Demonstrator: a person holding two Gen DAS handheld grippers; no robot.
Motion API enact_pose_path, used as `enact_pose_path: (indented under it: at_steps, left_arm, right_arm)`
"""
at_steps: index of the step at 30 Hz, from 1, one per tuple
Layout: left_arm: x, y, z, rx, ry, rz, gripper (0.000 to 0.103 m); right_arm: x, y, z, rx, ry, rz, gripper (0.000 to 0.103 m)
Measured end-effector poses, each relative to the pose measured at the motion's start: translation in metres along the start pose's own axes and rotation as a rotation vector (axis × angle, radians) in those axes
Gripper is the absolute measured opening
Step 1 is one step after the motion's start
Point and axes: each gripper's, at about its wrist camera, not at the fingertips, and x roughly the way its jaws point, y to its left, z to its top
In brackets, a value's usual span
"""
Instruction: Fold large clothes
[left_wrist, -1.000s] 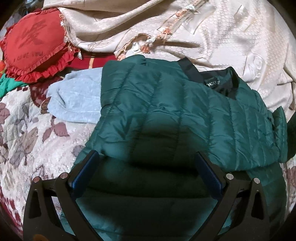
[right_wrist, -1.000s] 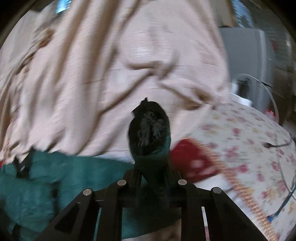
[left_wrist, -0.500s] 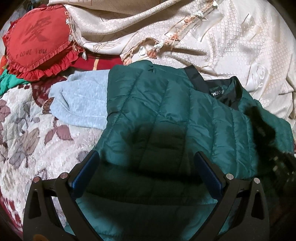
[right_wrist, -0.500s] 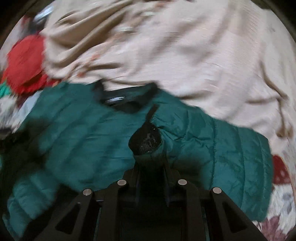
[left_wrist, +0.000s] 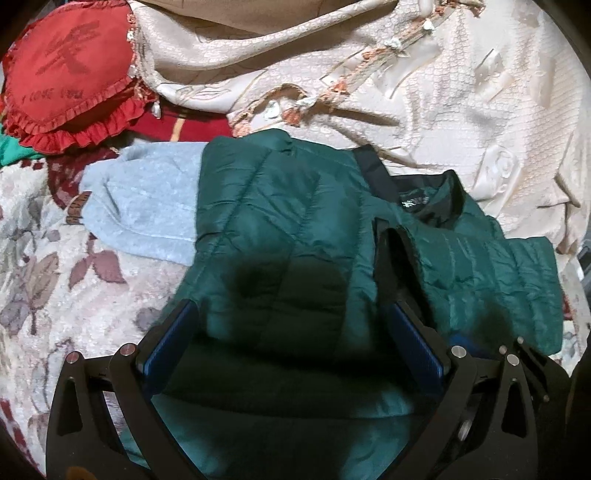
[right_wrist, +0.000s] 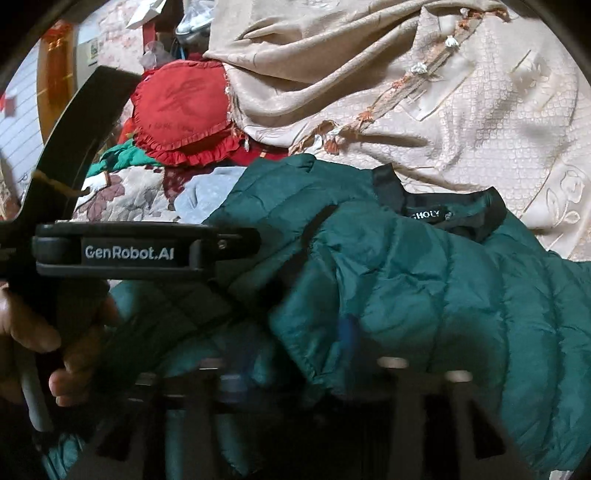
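Green puffer jacket lies on the bed, collar at 1 o'clock, its body between the left gripper's spread jaws, while the right gripper's blurred jaws are opening off the folded-over sleeve at 3 o'clock.

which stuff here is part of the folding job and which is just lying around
Part of the job:
- green quilted jacket
- sleeve laid over it
- left gripper, open over the jacket
- right gripper, jaws opening, blurred

Just lying about:
- red heart cushion
- light blue garment
- cream bedspread
- floral quilt
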Motion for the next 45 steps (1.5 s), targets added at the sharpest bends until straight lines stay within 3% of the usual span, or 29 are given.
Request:
enact_pose_path:
  at_steps: [5,12,14,16,21,23,24,25,26,31,33,37,42,45]
  left_arm:
    - [-0.003,-0.005,0.0,0.014,-0.014,-0.021,0.102]
    - [-0.007,-0.029,0.001,0.077,-0.03,-0.172,0.102]
    - [-0.001,-0.041,-0.001,0.105,-0.021,-0.209,0.102]
    - [0.01,-0.054,-0.004,0.135,0.005,-0.248,0.102]
    - [0.041,-0.076,-0.018,0.222,0.093,-0.283,0.102]
    - [0.039,-0.078,-0.018,0.229,0.075,-0.314,0.074]
    - [0.039,-0.078,-0.017,0.228,0.076,-0.33,0.047]
    - [0.04,-0.077,-0.017,0.222,0.08,-0.349,0.03]
    - [0.038,-0.077,-0.016,0.221,0.07,-0.351,0.024]
    - [0.004,-0.072,-0.008,0.221,-0.063,-0.333,0.021]
    - [-0.017,-0.061,0.003,0.194,-0.107,-0.36,0.021]
    - [-0.042,-0.028,0.018,0.142,-0.163,-0.332,0.021]
    - [-0.035,0.011,0.024,0.042,-0.138,-0.23,0.021]
    - [-0.006,0.022,0.019,-0.021,-0.022,-0.179,0.026]
  right_arm:
    - [-0.015,0.002,-0.004,-0.018,0.033,-0.042,0.068]
    - [-0.041,-0.015,-0.047,-0.013,0.308,-0.334,0.071]
    - [-0.053,-0.023,-0.063,0.046,0.31,-0.364,0.077]
    - [-0.06,-0.028,-0.074,0.091,0.298,-0.378,0.091]
    - [-0.057,-0.042,-0.091,0.178,0.27,-0.332,0.103]
    - [-0.056,-0.052,-0.093,0.222,0.269,-0.289,0.103]
    - [-0.055,-0.053,-0.093,0.226,0.269,-0.284,0.103]
    - [-0.055,-0.053,-0.093,0.222,0.269,-0.288,0.103]
    - [-0.054,-0.051,-0.092,0.213,0.268,-0.296,0.103]
    - [-0.05,-0.049,-0.089,0.196,0.267,-0.309,0.103]
    - [-0.05,-0.049,-0.089,0.196,0.266,-0.308,0.103]
    - [-0.049,-0.047,-0.089,0.196,0.267,-0.308,0.103]
    - [-0.046,-0.051,-0.087,0.211,0.286,-0.3,0.103]
    - [-0.045,-0.053,-0.086,0.219,0.303,-0.288,0.103]
